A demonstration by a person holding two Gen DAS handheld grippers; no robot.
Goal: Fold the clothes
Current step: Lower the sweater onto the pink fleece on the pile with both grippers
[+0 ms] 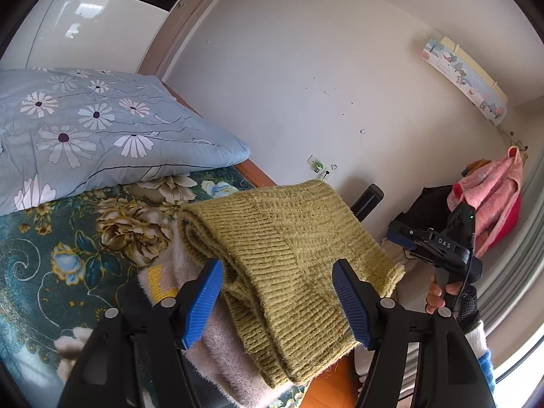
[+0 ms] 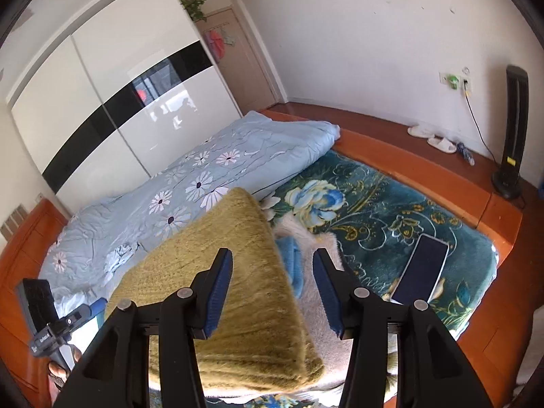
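A folded olive-green knitted sweater [image 1: 282,238] lies on top of a fluffy pinkish-white garment [image 1: 217,350] near the edge of the bed. My left gripper [image 1: 277,302] hovers over it, jaws open, blue pads clear of the knit on both sides. In the right wrist view the same sweater [image 2: 221,289] sits under my right gripper [image 2: 272,292], which is open too; its left pad is over the knit and its right pad over the fluffy garment [image 2: 307,309]. A hand holds the right gripper [image 1: 404,238] at the far right. The left gripper [image 2: 95,307] shows at lower left.
A dark phone [image 2: 421,268] lies on the teal flowered bedspread [image 2: 374,210]. A light-blue daisy quilt [image 2: 204,176] is bunched behind the clothes. The wooden bed frame [image 2: 425,170] carries slippers [image 2: 431,137] and a black tower fan [image 2: 513,129]. Pink clothes [image 1: 489,190] hang at the right.
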